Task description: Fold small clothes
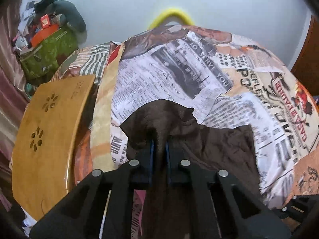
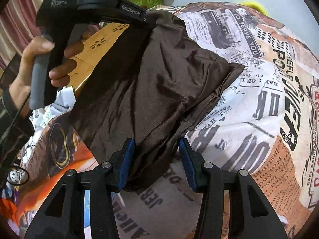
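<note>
A dark brown satin garment (image 1: 219, 149) lies rumpled on a newspaper-print bedsheet (image 1: 179, 69). My left gripper (image 1: 159, 141) is shut on a pinched fold of it, and the cloth drapes forward over the fingertips. In the right wrist view the same garment (image 2: 159, 79) runs from that grip down toward the camera. My right gripper (image 2: 157, 151) stands open with the garment's near end between its blue pads (image 2: 187, 163). The right pad stays clear of the cloth. A hand (image 2: 39, 63) holds the left gripper's black body (image 2: 89, 8) at the upper left.
A wooden lap table (image 1: 49, 129) with flower cut-outs lies left of the garment. Behind it stands a green box (image 1: 47, 55) piled with orange boxes and dark clothes. A yellow ring (image 1: 171, 16) peeks over the bed's far edge. Loose pale clothes (image 2: 59, 99) lie at the left.
</note>
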`<act>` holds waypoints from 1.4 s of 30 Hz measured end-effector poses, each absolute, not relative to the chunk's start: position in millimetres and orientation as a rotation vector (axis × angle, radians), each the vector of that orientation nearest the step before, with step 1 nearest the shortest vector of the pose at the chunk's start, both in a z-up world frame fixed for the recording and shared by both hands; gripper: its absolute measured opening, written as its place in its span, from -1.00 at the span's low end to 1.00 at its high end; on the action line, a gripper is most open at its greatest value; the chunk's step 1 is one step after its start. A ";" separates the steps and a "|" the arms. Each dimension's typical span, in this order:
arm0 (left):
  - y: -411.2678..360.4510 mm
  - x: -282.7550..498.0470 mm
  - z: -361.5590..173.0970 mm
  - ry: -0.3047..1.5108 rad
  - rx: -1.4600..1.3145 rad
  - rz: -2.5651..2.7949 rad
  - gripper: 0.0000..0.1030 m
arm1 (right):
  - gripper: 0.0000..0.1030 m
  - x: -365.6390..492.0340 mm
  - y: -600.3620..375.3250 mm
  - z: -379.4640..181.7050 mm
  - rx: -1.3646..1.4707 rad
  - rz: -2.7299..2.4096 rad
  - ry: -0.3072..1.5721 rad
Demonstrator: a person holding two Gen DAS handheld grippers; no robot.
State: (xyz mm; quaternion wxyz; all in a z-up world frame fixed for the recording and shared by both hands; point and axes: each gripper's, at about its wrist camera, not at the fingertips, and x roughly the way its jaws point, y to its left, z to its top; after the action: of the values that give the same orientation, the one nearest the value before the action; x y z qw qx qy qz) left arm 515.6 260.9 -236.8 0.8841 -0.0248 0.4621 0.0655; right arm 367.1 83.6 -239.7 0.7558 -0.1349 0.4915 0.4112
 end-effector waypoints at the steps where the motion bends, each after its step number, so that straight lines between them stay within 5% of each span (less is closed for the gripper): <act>1: 263.6 517.7 -241.9 0.982 -0.052 0.154 -0.76 | -0.16 368.3 83.9 -240.4 -0.291 0.898 1.075; 8: 279.5 503.5 -244.5 1.025 -0.057 0.235 -0.22 | -0.16 364.9 79.9 -236.4 -0.261 0.889 1.080; 18: 253.3 392.8 -142.1 0.880 -0.081 0.187 -0.19 | -0.16 340.1 40.9 -163.7 -0.161 0.836 0.964; 30: 190.1 218.0 -4.0 0.584 -0.088 0.136 -0.19 | -0.16 223.8 -24.8 -0.3 -0.056 0.829 0.540; 42: 116.8 67.4 41.9 0.287 0.007 0.209 -0.19 | -0.16 97.3 -49.2 42.1 -0.084 0.784 0.238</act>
State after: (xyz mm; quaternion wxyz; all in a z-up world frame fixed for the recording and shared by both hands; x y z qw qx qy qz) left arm 67.4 116.8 41.9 0.9843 0.0037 0.1428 0.1041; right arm 97.3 -49.2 42.1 0.9165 -0.0409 0.1157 0.3808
